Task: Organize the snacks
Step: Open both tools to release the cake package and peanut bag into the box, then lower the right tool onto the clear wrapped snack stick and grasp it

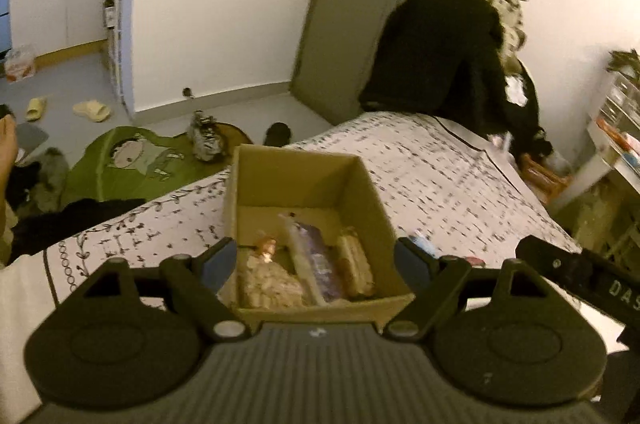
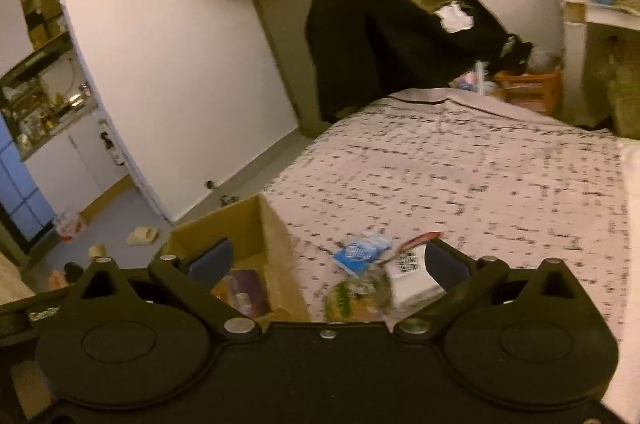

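An open cardboard box (image 1: 360,192) stands on the bed and holds several snack packs, among them a purple bar (image 1: 320,264) and a pale bag (image 1: 268,284). My left gripper (image 1: 316,258) is open and empty, above the box's near edge. In the right wrist view the box (image 2: 260,224) is at the left. To its right, loose snacks lie on the bedspread: a blue-and-white pack (image 2: 360,252), a white pack with a code label (image 2: 412,276) and a green-and-yellow pack (image 2: 352,298). My right gripper (image 2: 328,262) is open over these snacks, holding nothing.
The patterned bedspread (image 2: 460,176) stretches away. A chair piled with dark clothes (image 1: 440,40) stands past the bed's far end. A green mat (image 1: 132,164), slippers (image 1: 92,110) and clutter lie on the floor at the left. A desk with drawers (image 2: 592,4) stands at the right.
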The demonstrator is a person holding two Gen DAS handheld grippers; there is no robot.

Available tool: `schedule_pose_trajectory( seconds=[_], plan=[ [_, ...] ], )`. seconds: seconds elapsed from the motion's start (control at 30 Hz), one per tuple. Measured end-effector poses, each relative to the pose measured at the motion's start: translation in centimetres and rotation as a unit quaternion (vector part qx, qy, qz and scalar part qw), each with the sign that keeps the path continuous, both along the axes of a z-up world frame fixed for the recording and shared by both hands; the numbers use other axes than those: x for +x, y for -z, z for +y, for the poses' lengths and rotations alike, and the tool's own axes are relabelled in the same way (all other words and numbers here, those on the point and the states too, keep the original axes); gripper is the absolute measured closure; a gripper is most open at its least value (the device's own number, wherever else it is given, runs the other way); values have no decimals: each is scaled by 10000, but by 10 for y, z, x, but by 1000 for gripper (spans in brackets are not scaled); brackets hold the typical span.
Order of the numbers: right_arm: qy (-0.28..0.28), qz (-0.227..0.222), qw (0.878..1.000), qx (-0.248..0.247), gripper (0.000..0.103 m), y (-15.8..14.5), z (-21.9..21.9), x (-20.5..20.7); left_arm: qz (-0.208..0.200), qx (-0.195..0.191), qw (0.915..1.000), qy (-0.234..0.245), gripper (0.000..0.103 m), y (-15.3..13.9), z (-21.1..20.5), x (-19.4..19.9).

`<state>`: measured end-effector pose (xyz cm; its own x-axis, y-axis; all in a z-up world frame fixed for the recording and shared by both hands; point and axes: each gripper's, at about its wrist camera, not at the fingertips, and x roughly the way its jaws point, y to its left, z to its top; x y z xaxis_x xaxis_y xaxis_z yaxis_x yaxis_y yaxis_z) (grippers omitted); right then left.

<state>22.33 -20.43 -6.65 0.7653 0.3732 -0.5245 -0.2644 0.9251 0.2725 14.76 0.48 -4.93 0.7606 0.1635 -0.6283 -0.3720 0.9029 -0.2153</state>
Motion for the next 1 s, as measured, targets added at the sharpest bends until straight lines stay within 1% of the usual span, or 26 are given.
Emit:
schedule_pose_trajectory(
  seconds=[0.13, 0.17, 0.23, 0.33, 0.37, 0.43, 0.47, 0.53, 0.57, 0.67, 0.77, 0.87, 1.0],
  plan=[
    [109, -18, 9999, -101, 0, 0, -12, -5, 286, 258, 9988, 297, 19, 2, -16, 5],
    [146, -1, 9997, -176, 0, 0, -14, -6, 307, 231, 9987, 347, 19, 2, -18, 4],
    [135, 55, 9990, -419, 0, -2, -16, -8, 352, 50, 9983, 462, 19, 5, -21, 5],
    [48, 220, 9989, -416, 0, -1, -25, -9, 370, -135, 9981, 480, 19, 7, -22, 5],
    [79, 225, 9988, -433, 0, -1, -27, -10, 406, -122, 9979, 487, 19, 7, -23, 5],
    [155, 271, 9981, -530, 0, 0, -34, -12, 448, 25, 9976, 535, 19, 9, -28, 6],
    [193, 350, 9979, -519, 0, 0, -38, -12, 461, 66, 9974, 553, 19, 10, -30, 6],
    [199, 718, 9970, -226, 0, 0, -49, -8, 506, -70, 9968, 608, 19, 11, -33, 7],
    [197, 816, 9963, -178, 0, 0, -52, -7, 511, -100, 9966, 635, 19, 12, -35, 8],
    [338, 971, 9940, -360, 0, -1, -59, -6, 515, 50, 9967, 619, 19, 13, -41, 8],
    [478, 1110, 9919, -385, 0, 3, -70, -4, 474, -177, 9962, 703, 19, 16, -43, 9],
    [712, 1257, 9888, -379, 0, 9, -82, 1, 490, -265, 9956, 758, 19, 21, -48, 12],
    [863, 1452, 9853, -272, 0, 19, -95, 4, 427, -344, 9951, 821, 19, 25, -57, 15]
  ],
)
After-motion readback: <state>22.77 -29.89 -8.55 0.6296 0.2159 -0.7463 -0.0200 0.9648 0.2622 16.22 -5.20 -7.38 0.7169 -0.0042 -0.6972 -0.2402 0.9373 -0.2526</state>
